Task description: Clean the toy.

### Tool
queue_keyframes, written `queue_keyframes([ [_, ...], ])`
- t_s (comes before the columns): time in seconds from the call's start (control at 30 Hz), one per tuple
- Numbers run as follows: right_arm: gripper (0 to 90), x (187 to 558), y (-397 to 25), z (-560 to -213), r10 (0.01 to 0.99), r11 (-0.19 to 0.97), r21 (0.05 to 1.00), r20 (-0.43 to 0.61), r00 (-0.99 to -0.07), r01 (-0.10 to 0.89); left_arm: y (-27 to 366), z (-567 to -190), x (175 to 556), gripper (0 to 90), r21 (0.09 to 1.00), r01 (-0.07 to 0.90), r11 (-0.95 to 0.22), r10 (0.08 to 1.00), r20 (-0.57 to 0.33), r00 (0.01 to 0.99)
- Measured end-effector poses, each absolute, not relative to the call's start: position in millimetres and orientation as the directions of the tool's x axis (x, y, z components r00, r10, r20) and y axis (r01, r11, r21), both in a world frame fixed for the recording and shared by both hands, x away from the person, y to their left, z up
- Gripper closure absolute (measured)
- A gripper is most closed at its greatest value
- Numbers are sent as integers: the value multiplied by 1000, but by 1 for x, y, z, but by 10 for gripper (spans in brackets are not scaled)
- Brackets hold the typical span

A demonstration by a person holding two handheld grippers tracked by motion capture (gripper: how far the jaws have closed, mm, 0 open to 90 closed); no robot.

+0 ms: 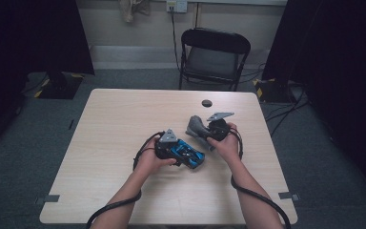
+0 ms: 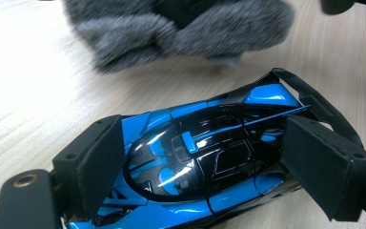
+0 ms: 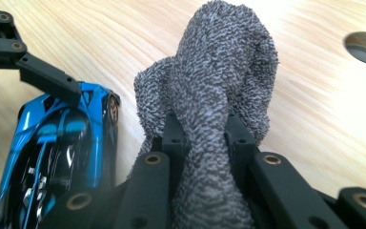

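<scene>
A blue and black toy car lies on the light wooden table, held across its body by my left gripper, whose pads press both sides. My right gripper is shut on a bunched grey cloth, which sticks up between its jaws. The cloth sits just beyond the car's tail, close to it; I cannot tell whether they touch.
A round cable hole is in the table's far side. A black folding chair stands behind the table. Cables trail from both grippers over the table's near edge.
</scene>
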State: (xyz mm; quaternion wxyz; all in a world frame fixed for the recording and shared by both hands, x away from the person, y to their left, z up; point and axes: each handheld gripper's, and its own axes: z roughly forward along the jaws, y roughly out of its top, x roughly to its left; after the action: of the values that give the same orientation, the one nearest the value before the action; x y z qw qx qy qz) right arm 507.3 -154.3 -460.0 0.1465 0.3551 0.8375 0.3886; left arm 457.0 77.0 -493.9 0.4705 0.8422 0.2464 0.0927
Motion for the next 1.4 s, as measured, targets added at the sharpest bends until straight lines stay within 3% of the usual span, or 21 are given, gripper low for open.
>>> queue_keyframes([
  [0.53,753,519,-107,-485,647,500,732,40,-761,463,79,-496,456,149,848,322,-421,503,-77,861],
  [0.8,754,514,-108,-484,610,541,720,19,-792,434,78,-495,457,150,843,327,-428,501,-80,862],
  [1.4,753,507,-117,-485,626,516,724,47,-779,458,78,-494,457,153,839,329,-434,500,-79,862],
])
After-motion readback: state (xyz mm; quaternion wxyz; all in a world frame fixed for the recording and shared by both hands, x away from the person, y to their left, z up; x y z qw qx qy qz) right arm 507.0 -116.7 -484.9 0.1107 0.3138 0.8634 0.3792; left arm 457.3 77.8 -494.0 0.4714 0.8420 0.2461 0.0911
